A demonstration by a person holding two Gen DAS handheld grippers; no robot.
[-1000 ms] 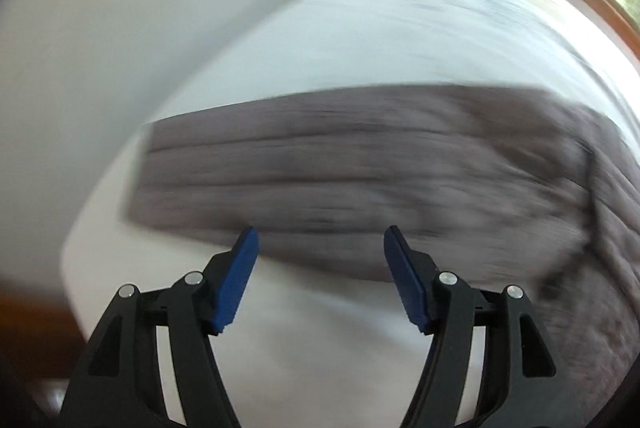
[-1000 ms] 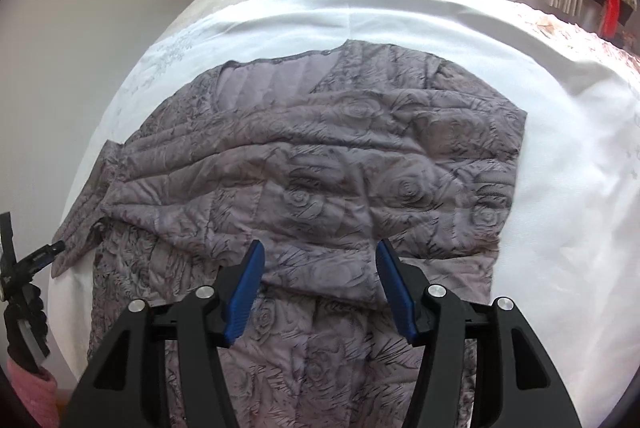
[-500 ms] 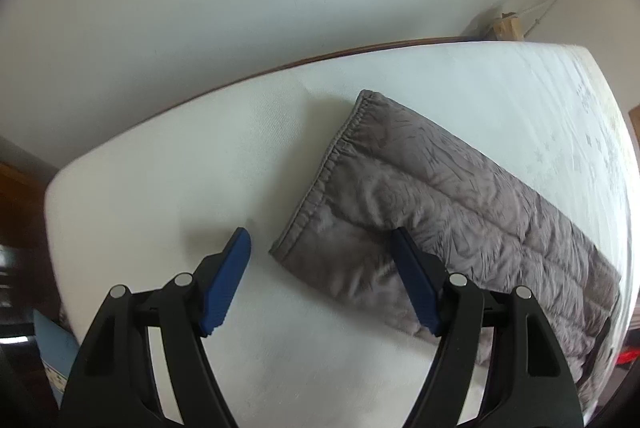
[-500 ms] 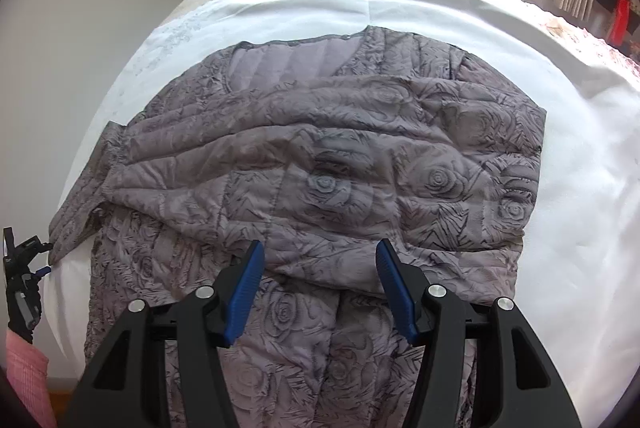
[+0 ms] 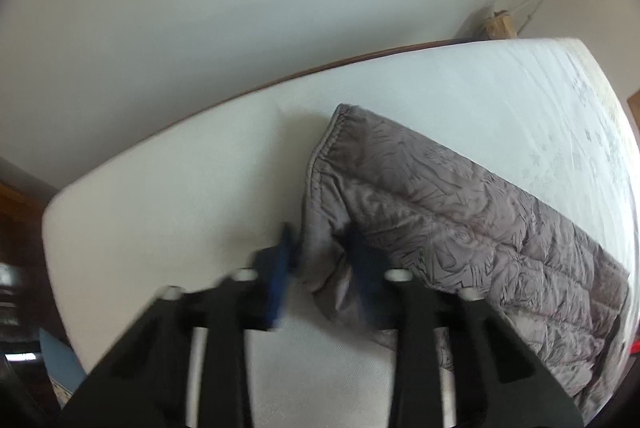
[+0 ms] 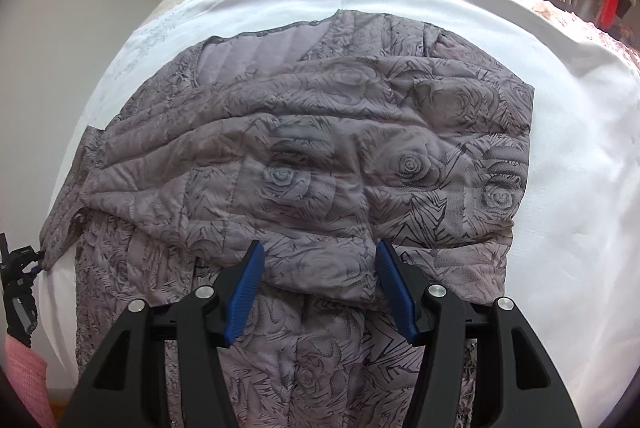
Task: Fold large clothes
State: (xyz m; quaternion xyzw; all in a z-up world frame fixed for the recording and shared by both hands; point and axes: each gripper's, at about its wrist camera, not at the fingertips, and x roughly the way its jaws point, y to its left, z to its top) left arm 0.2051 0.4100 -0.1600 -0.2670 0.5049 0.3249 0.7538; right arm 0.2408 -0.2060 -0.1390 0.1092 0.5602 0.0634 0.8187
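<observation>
A white-sheeted bed [image 6: 560, 116] is filling most of both views, its far end running out toward a window frame that is cut off at 1 o'clock in the right wrist view. In the left wrist view the bed's [image 5: 168, 196] near corner is showing at 8 o'clock, with a pale wall [image 5: 240, 8] taking up the whole upper half.

A grey quilted jacket [image 6: 320, 156] printed with roses is lying spread across the middle of the bed, one sleeve folded across its front. Its lower hem is running off the bottom edge at 6 o'clock, hidden behind the tool. In the left wrist view only one sleeve [image 5: 460, 212] of the jacket is visible, stretching from centre toward 4 o'clock, where it is cut off by the lens rim.

The right gripper [image 6: 320, 288] is hovering just above the jacket's lower front with its blue-padded fingers [image 6: 245, 288] spread wide and nothing between them.

The left gripper [image 5: 324, 268] is badly smeared by motion blur. Its fingers are standing either side of the sleeve's cuff end, the gap narrow and the fabric bunching up between them; whether the pads are actually pinching the cloth is hard to make out.

At 9 o'clock in the right wrist view, a small part of the left gripper is peeking in at the frame edge, beside the sleeve's tip.
</observation>
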